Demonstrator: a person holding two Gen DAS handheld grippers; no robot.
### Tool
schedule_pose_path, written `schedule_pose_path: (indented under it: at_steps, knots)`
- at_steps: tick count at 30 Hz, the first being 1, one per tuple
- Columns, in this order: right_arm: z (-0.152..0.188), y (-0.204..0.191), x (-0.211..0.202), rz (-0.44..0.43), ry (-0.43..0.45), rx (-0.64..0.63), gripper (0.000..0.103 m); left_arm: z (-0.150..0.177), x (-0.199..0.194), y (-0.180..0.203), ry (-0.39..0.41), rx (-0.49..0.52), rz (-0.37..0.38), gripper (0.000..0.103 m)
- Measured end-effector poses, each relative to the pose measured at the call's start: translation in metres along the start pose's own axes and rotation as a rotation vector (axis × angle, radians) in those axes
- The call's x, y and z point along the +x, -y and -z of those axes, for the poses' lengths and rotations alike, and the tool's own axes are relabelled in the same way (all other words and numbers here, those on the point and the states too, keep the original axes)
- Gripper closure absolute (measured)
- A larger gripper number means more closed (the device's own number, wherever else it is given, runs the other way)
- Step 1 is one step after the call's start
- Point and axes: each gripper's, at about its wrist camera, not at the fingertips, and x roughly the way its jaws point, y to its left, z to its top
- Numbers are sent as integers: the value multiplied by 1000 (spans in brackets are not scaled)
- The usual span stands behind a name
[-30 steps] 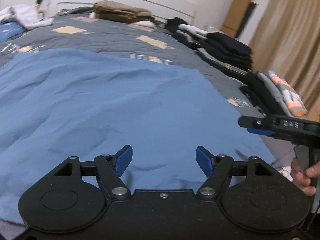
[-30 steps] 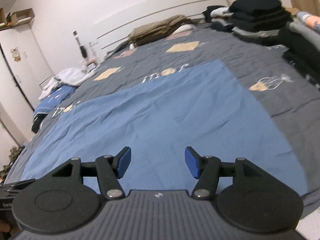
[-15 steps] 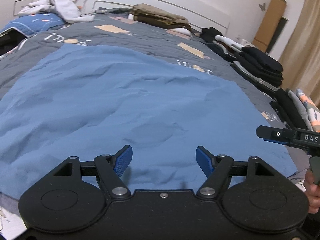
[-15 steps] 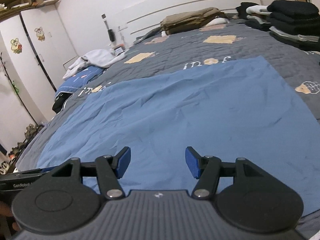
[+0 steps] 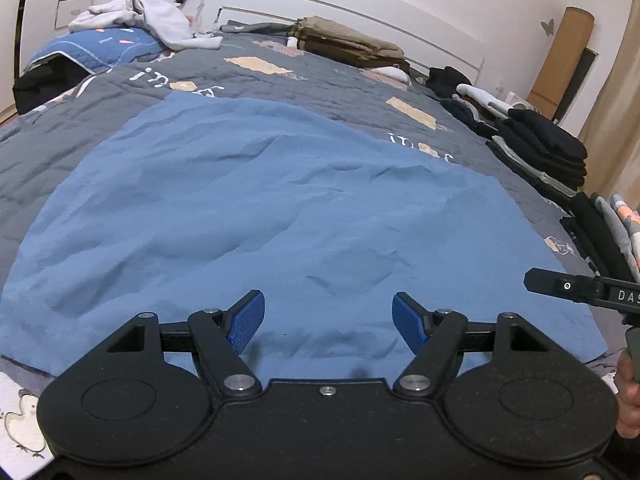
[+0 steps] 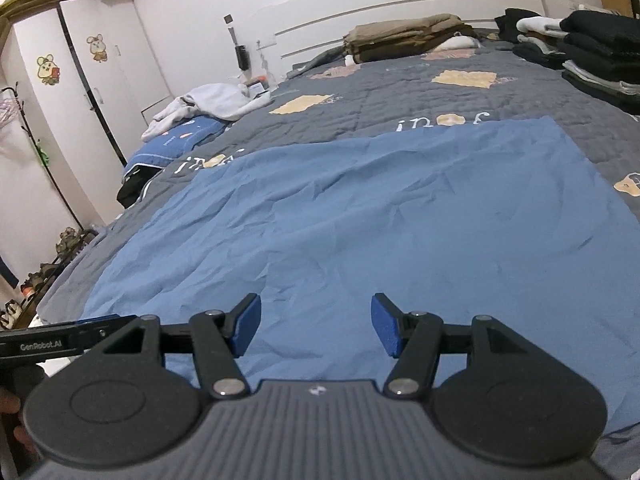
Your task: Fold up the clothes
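A large blue cloth [image 5: 280,208] [image 6: 380,216] lies spread flat with shallow wrinkles on the grey quilted bed [image 5: 320,84] [image 6: 400,92]. My left gripper [image 5: 327,322] hovers open above the cloth's near edge, nothing between its blue pads. My right gripper [image 6: 316,326] is also open and empty, above the same near edge further right. The right gripper's black body shows at the right edge of the left wrist view, and the left gripper's body at the left edge of the right wrist view.
Folded dark clothes [image 5: 552,152] [image 6: 600,48] are stacked along the bed's right side. A folded khaki pile [image 5: 348,42] [image 6: 404,36] sits by the headboard. A white garment on a blue pillow [image 5: 148,20] [image 6: 208,104] lies far left. A wardrobe [image 6: 92,80] stands left.
Both grippers have swung leftwards along the cloth's near edge, so more of the bed's left side and the wardrobe shows. Both stay open and empty.
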Motion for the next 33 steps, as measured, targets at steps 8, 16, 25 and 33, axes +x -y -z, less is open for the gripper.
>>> schedule_pose_path:
  at_steps: [8,16,25,33]
  knots:
    - [3,-13,1,-19,-3,-17,43,6,-6,-15,-3,-26,-35,33]
    - [3,-33,3,-77,-3,-43,42,10,-18,-31,12,-75,-73,33]
    - [-18,-68,3,-156,24,-72,42,0,-40,-53,82,-143,-124,33]
    - [-35,-106,17,-208,23,-96,42,-4,-50,-80,110,-215,-179,33]
